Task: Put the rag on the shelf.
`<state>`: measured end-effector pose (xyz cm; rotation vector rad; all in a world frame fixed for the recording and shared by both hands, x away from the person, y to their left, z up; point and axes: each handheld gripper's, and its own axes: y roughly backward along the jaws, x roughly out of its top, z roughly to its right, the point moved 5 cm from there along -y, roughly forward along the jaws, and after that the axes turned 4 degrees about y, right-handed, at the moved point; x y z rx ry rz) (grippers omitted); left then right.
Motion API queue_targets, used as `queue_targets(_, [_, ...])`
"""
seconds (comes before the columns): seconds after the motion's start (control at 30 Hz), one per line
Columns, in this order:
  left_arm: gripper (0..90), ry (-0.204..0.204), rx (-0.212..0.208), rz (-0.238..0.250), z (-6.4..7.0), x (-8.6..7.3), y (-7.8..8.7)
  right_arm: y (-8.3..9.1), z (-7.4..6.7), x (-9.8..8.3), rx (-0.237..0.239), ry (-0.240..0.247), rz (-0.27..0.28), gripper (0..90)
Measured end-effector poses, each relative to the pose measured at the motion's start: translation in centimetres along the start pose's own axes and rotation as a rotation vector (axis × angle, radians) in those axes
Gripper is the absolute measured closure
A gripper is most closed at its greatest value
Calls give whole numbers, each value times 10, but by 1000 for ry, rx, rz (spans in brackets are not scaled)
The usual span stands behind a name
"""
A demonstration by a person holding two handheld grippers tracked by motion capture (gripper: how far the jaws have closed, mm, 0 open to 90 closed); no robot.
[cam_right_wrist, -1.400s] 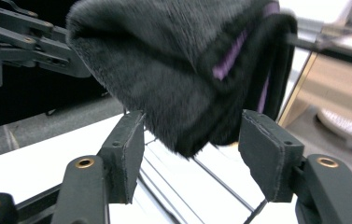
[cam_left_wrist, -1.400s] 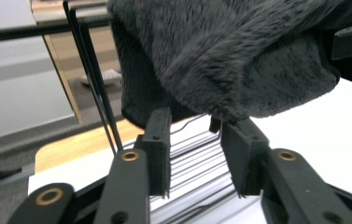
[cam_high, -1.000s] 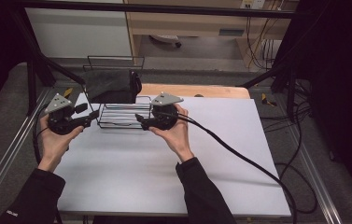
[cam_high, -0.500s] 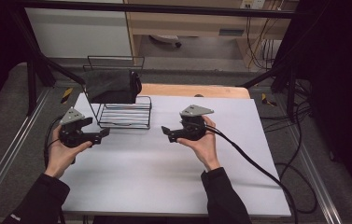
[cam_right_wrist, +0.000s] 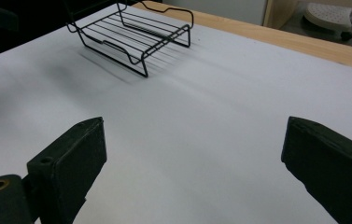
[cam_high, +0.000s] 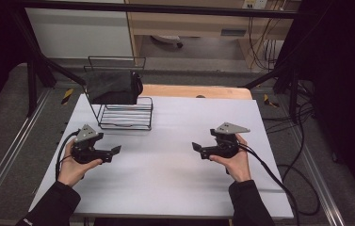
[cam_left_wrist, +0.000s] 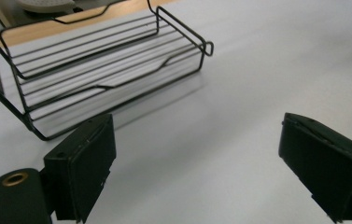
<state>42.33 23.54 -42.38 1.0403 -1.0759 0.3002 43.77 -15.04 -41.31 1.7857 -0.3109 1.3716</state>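
A black wire basket (cam_high: 124,113) sits on the white table (cam_high: 175,188), near the far left corner. In the left gripper view the basket (cam_left_wrist: 103,70) has thin bars along its floor and nothing lies inside it. In the right gripper view the basket (cam_right_wrist: 131,39) looks the same, with only its shadow under it. A dark cloth or bag (cam_high: 110,87) hangs on a wire frame at the back of the basket, just above it.

The left gripper (cam_high: 115,150) is held in the left hand (cam_high: 74,169) near the front left of the table, a little way in front of the basket. Its jaws have just been opening and now stand wide apart, with only table between them. The right gripper (cam_high: 196,148) is held in the right hand (cam_high: 235,162), far from the basket on the right side. Its jaws have just been opening too and stand wide apart, holding nothing.

The table is flat and white. A strip of wood (cam_high: 198,92) shows at its far edge. Grey floor (cam_high: 5,132) lies on both sides, and black cables (cam_high: 302,188) curl on the right. Behind the table stands a pale wooden shelf (cam_high: 189,23).
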Motion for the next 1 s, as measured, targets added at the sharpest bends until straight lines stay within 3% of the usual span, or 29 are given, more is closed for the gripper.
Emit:
queue_targets(0.5, [112,4,-47,-40,6,-44,-3,29,23,-73,12,-72,-64,60])
queue_targets(0.83, [116,-22,-53,-50,6,-56,-1,46,29,-99,11,-81,-89,57])
queue_targets(1.0, [116,-21,-50,-55,5,-58,0,46,29,-100,12,-85,-94,54])
